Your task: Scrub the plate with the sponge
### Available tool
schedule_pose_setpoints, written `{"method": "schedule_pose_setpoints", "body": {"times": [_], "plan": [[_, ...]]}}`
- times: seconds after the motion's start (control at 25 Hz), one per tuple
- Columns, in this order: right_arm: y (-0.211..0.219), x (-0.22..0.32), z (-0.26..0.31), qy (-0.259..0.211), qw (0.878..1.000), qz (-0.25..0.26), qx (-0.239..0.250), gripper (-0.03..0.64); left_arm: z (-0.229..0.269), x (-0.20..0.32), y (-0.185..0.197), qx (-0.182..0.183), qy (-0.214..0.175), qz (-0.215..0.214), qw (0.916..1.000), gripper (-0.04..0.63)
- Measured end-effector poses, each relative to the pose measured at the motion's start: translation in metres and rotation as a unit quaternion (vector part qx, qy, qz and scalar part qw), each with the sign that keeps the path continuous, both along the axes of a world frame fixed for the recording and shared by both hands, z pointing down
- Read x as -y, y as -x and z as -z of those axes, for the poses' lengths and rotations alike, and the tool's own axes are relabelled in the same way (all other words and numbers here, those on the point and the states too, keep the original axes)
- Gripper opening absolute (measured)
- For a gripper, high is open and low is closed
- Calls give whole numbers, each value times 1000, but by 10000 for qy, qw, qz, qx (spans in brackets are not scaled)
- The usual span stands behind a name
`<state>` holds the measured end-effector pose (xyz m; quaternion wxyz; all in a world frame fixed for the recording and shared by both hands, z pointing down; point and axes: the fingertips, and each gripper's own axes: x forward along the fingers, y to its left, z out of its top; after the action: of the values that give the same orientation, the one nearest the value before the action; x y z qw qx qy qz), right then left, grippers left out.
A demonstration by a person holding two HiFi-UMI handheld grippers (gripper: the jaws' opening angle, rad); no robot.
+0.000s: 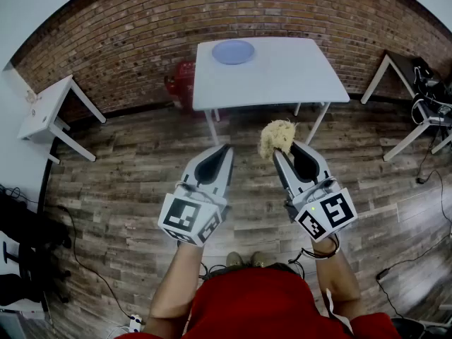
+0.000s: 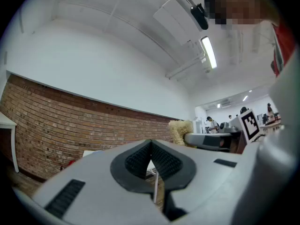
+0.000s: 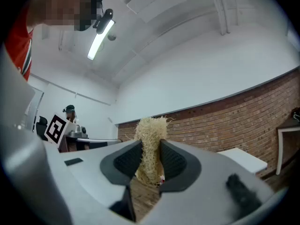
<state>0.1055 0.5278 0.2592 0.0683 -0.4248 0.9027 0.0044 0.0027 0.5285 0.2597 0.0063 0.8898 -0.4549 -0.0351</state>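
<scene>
A pale blue plate [image 1: 233,51] lies on the far side of a white table [image 1: 282,76], well ahead of both grippers. My right gripper [image 1: 280,152] is shut on a straw-coloured fibrous sponge [image 1: 277,137], which sticks out past the jaw tips; in the right gripper view the sponge [image 3: 151,144] is pinched between the ribbed pads. My left gripper [image 1: 226,148] hangs beside it over the wood floor, shut with nothing between its jaws. In the left gripper view the left gripper [image 2: 150,143] shows its tips pressed together, and the sponge [image 2: 180,130] appears at the right.
A brick wall [image 1: 141,27] runs behind the table. A red object [image 1: 181,82] sits on the floor by the table's left leg. A small white side table [image 1: 49,111] stands at the left, another desk [image 1: 417,97] with cables at the right. People stand far off in the room.
</scene>
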Motion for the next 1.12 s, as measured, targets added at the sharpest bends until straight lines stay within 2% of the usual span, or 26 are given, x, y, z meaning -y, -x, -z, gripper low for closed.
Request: {"method": "schedule_pose_setpoints", "body": {"times": [0.36,0.88,1.12], "plan": [[-4,4,-6,67,10000,35,52,118,-6,4,-3,-8,74,24,10000,13],[-34,16,-5,62,9996,135,222,120,-7,13,-14,19,34,232,9997,14],[-64,31,-2,86,9994,182,267,120,1,23,-28,90,-8,418,9991,13]]}}
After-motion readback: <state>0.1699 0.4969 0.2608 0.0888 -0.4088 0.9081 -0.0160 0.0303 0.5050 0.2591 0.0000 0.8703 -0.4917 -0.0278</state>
